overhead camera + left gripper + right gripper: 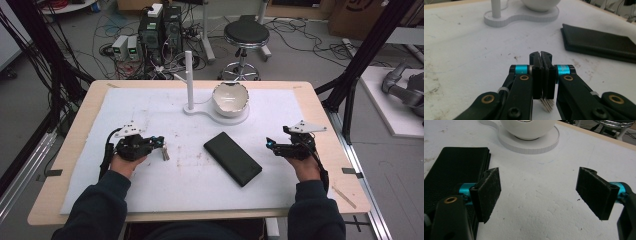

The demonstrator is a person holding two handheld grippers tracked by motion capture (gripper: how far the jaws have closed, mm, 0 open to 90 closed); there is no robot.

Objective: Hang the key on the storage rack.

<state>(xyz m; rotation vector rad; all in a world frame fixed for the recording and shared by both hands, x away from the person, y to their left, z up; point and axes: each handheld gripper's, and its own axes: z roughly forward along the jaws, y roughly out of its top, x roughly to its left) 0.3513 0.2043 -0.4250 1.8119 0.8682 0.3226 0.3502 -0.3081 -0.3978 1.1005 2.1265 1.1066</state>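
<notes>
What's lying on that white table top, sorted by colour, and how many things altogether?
White: 2, the bowl and the stand with a post
Black: 1, the flat case
Metallic: 1, the small metal piece in the left gripper
Total: 4

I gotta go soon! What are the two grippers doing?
Left gripper: shut on small metal pieces, maybe keys.
Right gripper: open, holding nothing.

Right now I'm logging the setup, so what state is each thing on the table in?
Left gripper: jaws shut on thin metal pieces, identity unclear.
Right gripper: jaws open, holding nothing.
Bowl: upright on the white stand.
Black case: lying flat, closed, untouched.
</notes>
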